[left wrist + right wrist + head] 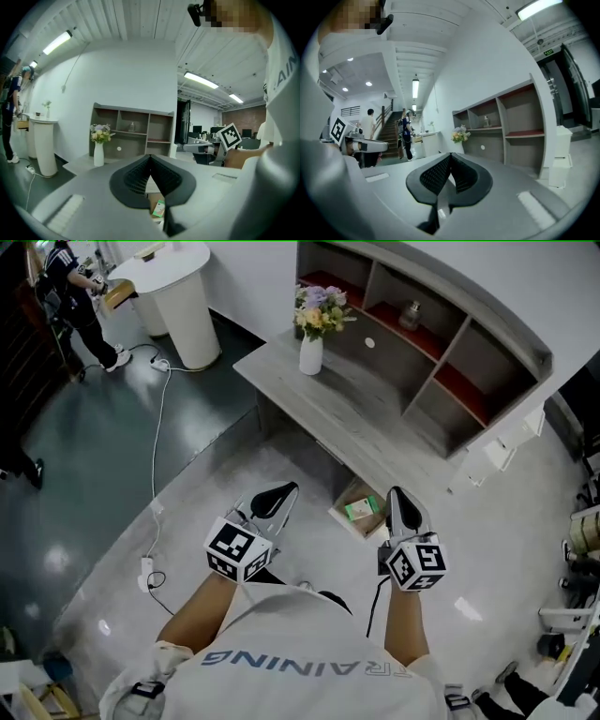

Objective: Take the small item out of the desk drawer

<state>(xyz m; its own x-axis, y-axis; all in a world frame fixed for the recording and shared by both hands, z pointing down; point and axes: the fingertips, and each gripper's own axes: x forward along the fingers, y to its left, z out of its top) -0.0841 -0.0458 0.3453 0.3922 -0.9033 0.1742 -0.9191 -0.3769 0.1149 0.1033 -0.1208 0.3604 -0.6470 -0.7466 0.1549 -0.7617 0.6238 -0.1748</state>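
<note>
In the head view the desk drawer stands pulled out below the front edge of the grey desk. A small green item lies inside it. My left gripper is held above the floor to the drawer's left, jaws shut and empty. My right gripper hovers just right of the drawer, also shut with nothing in it. In the left gripper view the shut left gripper points toward the desk, and the green item shows low down past the jaws. The right gripper view has the right gripper shut too.
A white vase of flowers stands on the desk's left end, and a shelf unit rises behind it. A white round stand and a person are at far left. A cable runs along the floor.
</note>
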